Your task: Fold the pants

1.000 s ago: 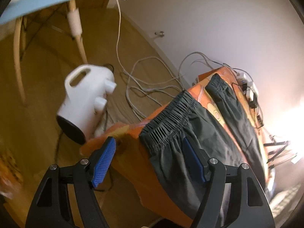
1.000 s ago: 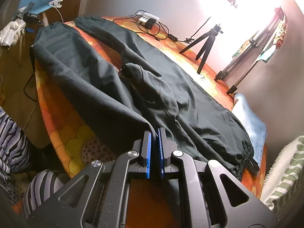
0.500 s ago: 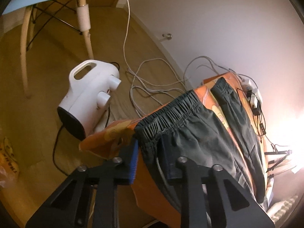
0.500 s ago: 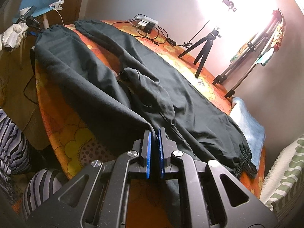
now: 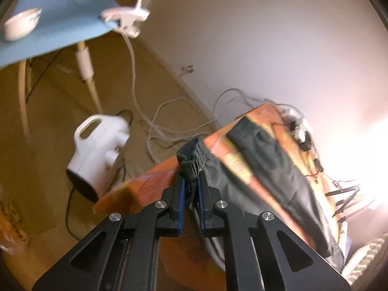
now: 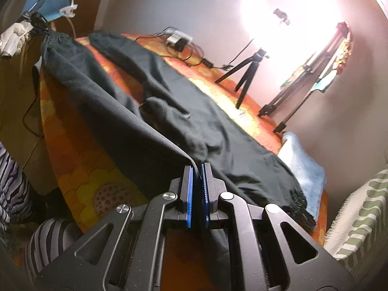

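Note:
Dark grey pants (image 6: 169,111) lie stretched along a table under an orange flowered cloth (image 6: 80,160). In the left wrist view one leg's gathered cuff (image 5: 191,165) is bunched and raised off the table's end. My left gripper (image 5: 191,180) has its blue pads on that cuff, and its jaws are closing on it. The other leg (image 5: 257,140) lies flat beside it. My right gripper (image 6: 197,169) is shut on the near edge of the pants at the waist end, and the cloth runs taut up to it. The elastic waistband (image 6: 298,201) lies to its right.
On the wooden floor stand a white fan heater (image 5: 97,152), loose cables (image 5: 165,126) and a blue chair (image 5: 48,12). A small tripod (image 6: 247,72), a power strip (image 6: 177,38) and a blue towel (image 6: 303,167) sit on the table. Striped trouser legs (image 6: 14,189) show at the left.
My left gripper went from wide open around the leg cuff to closed on it, then rose with the cuff bunched. The right gripper stayed shut on the pants edge.

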Demonstrator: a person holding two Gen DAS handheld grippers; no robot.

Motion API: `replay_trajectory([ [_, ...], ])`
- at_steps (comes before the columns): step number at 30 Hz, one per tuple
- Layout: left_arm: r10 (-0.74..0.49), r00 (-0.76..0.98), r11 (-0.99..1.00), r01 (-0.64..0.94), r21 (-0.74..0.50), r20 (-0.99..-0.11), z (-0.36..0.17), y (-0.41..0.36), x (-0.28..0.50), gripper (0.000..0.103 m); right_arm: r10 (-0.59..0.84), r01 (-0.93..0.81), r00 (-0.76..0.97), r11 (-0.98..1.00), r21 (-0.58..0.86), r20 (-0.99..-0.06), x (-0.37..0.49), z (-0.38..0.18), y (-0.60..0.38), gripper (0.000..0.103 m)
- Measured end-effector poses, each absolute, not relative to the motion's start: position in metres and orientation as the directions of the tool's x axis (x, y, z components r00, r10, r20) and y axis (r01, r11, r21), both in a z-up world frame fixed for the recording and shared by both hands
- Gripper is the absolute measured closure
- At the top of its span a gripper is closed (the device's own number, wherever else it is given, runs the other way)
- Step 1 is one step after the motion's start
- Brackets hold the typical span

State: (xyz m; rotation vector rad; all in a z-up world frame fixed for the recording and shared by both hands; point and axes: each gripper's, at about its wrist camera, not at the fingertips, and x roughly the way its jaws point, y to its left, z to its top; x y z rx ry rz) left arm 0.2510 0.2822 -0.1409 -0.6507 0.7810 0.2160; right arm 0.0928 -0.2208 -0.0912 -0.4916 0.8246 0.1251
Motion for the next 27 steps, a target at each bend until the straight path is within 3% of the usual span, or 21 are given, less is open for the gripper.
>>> replay_trajectory([
  [13, -0.058, 0.735, 0.826, -0.345, -0.446, -0.676, -0.106, 0.248, 0.327, 0.095, -0.134, -0.211, 0.735, 0.886, -0.412, -0.665, 0.144, -0.058, -0.251, 0.098],
  [19, -0.036, 0.708, 0.852, -0.347, -0.392, -0.706, -0.124, 0.238, 0.341, 0.095, 0.022, -0.322, 0.614, 0.919, -0.226, -0.789, 0.158, -0.084, -0.264, 0.096],
  [20, -0.037, 0.705, 0.847, -0.354, -0.396, -0.709, -0.127, 0.239, 0.341, 0.095, 0.049, -0.349, 0.582, 0.917, -0.195, -0.812, 0.158, -0.093, -0.263, 0.079],
  [21, -0.041, 0.702, 0.843, -0.358, -0.402, -0.711, -0.13, 0.241, 0.341, 0.095, 0.073, -0.37, 0.556, 0.914, -0.167, -0.828, 0.158, -0.101, -0.262, 0.05],
  [23, -0.035, 0.698, 0.841, -0.366, -0.398, -0.715, -0.133, 0.244, 0.338, 0.095, 0.13, -0.404, 0.537, 0.907, -0.119, -0.834, 0.152, -0.111, -0.258, 0.027],
  [27, -0.026, 0.696, 0.841, -0.373, -0.392, -0.717, -0.133, 0.248, 0.336, 0.095, 0.146, -0.432, 0.513, 0.895, -0.108, -0.846, 0.144, -0.123, -0.249, 0.027],
])
